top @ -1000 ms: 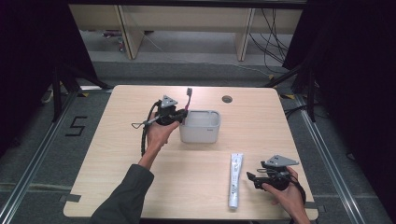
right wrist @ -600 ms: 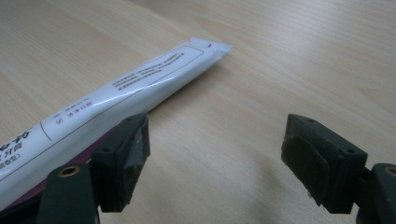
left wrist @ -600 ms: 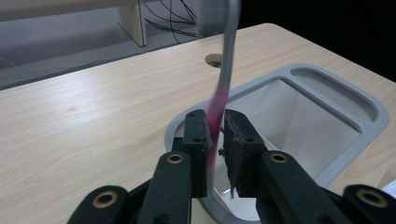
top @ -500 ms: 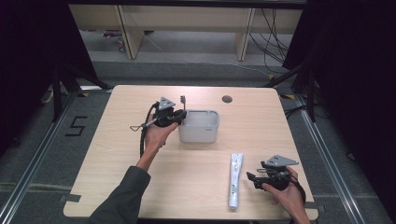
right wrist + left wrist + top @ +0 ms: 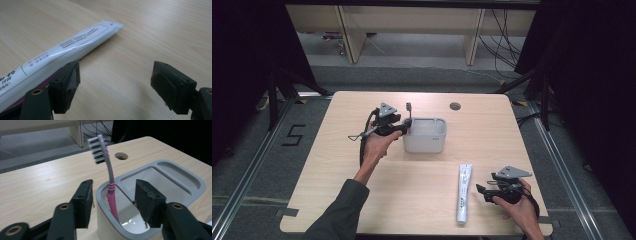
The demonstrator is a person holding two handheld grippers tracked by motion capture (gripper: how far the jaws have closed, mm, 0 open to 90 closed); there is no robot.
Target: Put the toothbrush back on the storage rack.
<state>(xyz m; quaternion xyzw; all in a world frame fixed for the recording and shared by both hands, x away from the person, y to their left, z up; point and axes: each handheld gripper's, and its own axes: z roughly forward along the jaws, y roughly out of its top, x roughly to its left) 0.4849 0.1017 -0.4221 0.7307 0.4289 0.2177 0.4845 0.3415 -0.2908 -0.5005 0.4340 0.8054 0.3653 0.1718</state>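
Left gripper (image 5: pixel 112 202) has just opened, its jaws clear of the toothbrush (image 5: pixel 110 185) leaning on the holder (image 5: pixel 175 182) rim; right gripper (image 5: pixel 115 82) gapes empty.

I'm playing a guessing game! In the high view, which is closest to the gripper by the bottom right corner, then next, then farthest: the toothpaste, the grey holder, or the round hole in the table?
From the right gripper:
1. Toothpaste tube, lying just to its left.
2. Grey holder, farther up the table, near the middle.
3. Round hole, beyond the holder, near the far edge.

Bare table (image 5: pixel 412 185) between holder (image 5: pixel 425 135), tube (image 5: pixel 463 192)
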